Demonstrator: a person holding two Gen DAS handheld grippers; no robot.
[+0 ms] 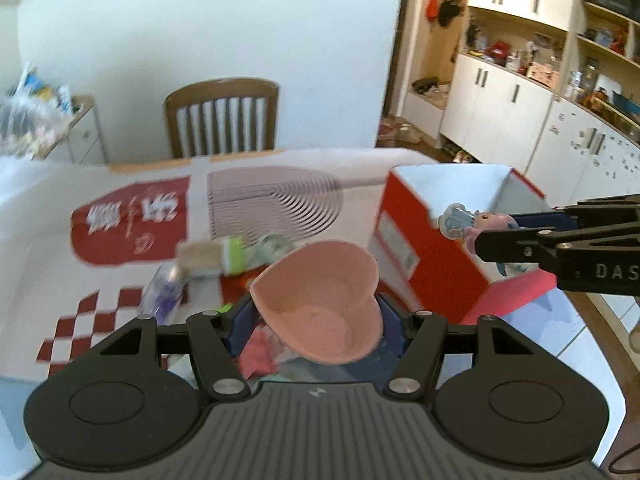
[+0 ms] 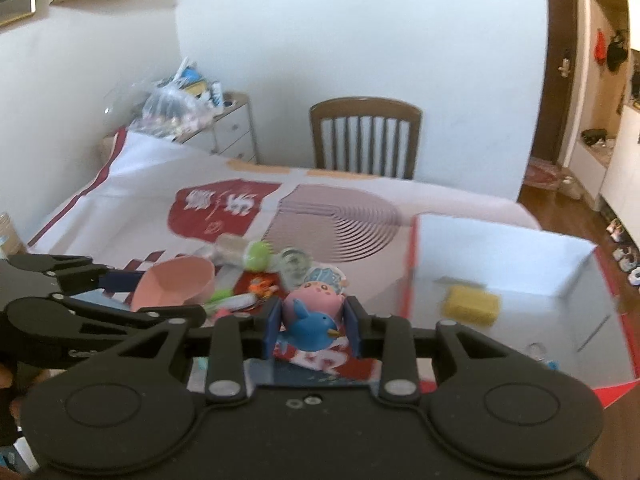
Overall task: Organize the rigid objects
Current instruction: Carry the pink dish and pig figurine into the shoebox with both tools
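left gripper (image 1: 320, 312): part-open, clamps pink heart dish (image 1: 320, 300) above clutter, near box (image 1: 440, 264) | stiff, likely light, chip-prone; hold by rim | right gripper (image 2: 311, 326): narrow, pinches toy figure (image 2: 314, 316)

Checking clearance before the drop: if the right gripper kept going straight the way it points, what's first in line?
Judging by its own view, the right gripper, shut on the pink-and-blue toy, points over the clutter pile on the table, not the red-and-white box beside it. It would probably meet the clear round piece first; depth unclear.
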